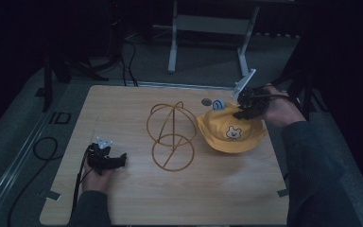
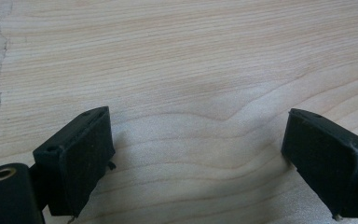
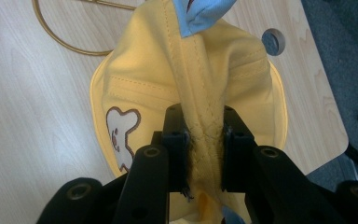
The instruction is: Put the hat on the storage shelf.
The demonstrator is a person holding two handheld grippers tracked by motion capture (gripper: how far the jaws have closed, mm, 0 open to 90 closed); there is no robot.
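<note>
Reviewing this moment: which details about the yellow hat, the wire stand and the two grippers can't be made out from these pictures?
- Yellow hat, right gripper view: the fold clamped between the right gripper fingers is hidden by them; its blue tab is cut off by the top edge.
- Bear patch: partly covered by the gripper body.
- Small grey disc, high view: too small and dim to identify.
- Wire stand: whether the hat touches it is unclear.
- Left gripper: open over bare table.

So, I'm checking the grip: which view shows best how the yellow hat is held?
The right gripper view: the right gripper pinches a fold of the yellow hat between its jaws. The high view shows the hat small and dim.
</note>
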